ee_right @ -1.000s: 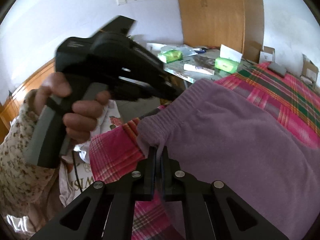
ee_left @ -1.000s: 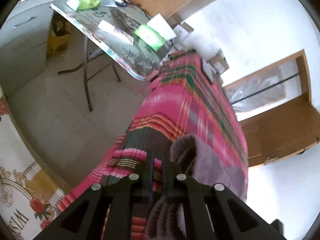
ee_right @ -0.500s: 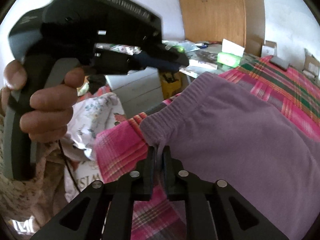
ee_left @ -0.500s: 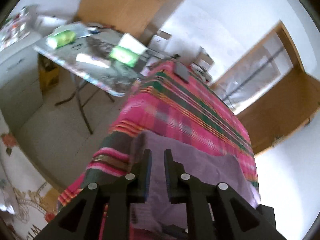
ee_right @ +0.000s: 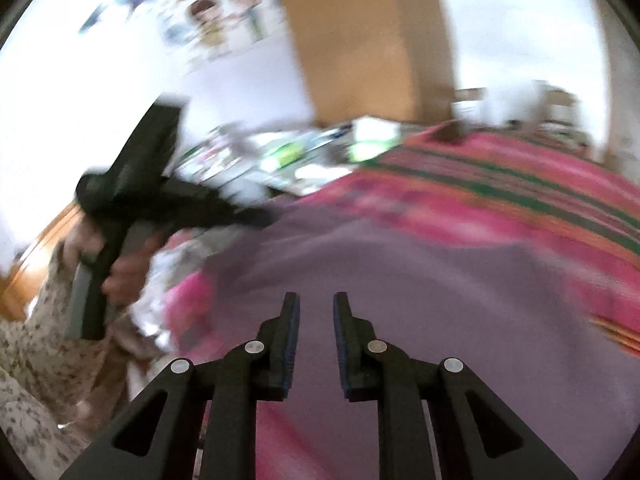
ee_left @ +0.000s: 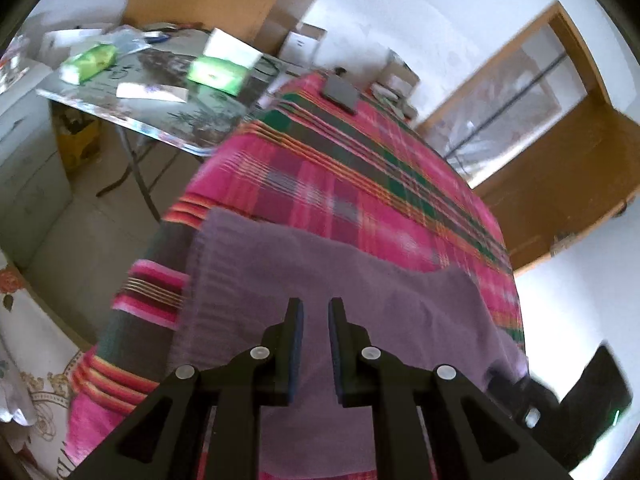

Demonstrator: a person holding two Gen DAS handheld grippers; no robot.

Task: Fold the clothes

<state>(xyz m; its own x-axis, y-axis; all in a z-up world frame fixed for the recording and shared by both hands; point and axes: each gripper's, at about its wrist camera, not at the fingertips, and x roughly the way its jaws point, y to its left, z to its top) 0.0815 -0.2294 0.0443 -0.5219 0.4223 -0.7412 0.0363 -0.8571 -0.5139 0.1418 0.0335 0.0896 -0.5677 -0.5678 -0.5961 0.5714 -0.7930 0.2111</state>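
At the far left of the left wrist view, a glass-topped folding table (ee_left: 132, 116) stands beside the bed, littered with green packets (ee_left: 90, 62) and papers. To its right the pink plaid bedspread (ee_left: 360, 184) fills the middle of the frame, and a dark flat object (ee_left: 340, 94) (too small to identify) lies near its far end. The purple garment (ee_left: 320, 280) lies spread flat across the near part of the bedspread, its ribbed edge close to the bed's left side. The left gripper (ee_left: 314, 316) hangs above it, jaws apart with nothing between them and no cloth on the pads.

In the blurred right wrist view, the person's left hand (ee_right: 120, 276), in a floral sleeve (ee_right: 36, 336), holds the other tool at the left. Right of it the same purple garment (ee_right: 420, 280) covers the centre, with the bedspread (ee_right: 520, 200) beyond. The right gripper (ee_right: 316, 312) is over the cloth with its jaws opening and nothing pinched between them.

The risks I see from here are these. The garment's edge sits near the side of the bed, so a careless drag could pull it over the edge. A narrow jaw gap may catch only the top layer, or snag the bedspread along with it, spoiling the fold. Gripping uneven points on the two sides would leave the crease skewed and the fabric bunched.
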